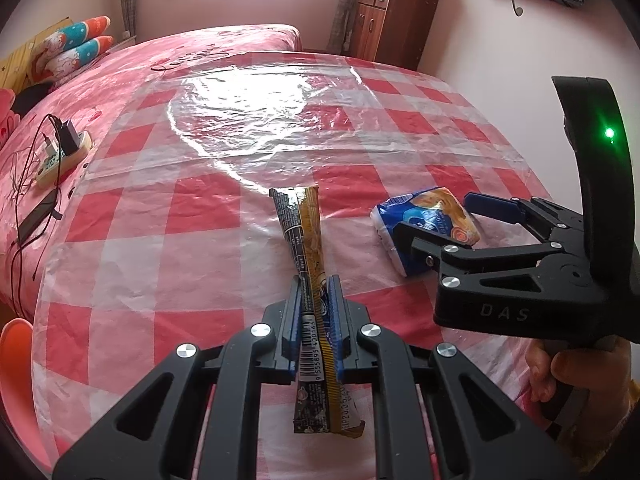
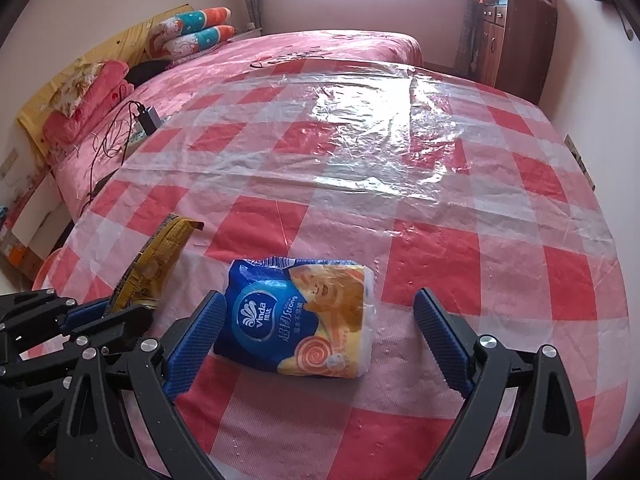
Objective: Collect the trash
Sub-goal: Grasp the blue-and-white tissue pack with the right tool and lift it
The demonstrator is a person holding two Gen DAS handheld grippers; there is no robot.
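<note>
My left gripper (image 1: 316,292) is shut on a long yellow and black snack wrapper (image 1: 306,236), which sticks out ahead over the table; the wrapper also shows in the right wrist view (image 2: 160,256). A blue and orange Vinda tissue pack (image 2: 304,320) lies on the red and white checked tablecloth (image 2: 440,248). My right gripper (image 2: 320,320) is open, with one finger on each side of the pack. In the left wrist view the right gripper (image 1: 444,220) sits at the right around the same pack (image 1: 424,220).
A clear plastic sheet (image 1: 260,120) covers the table. Behind it is a pink bed (image 1: 180,52) with pillows (image 1: 76,48), a power strip with chargers and cables (image 1: 60,152), and a wooden cabinet (image 1: 392,20). An orange stool (image 1: 16,360) stands at the table's left edge.
</note>
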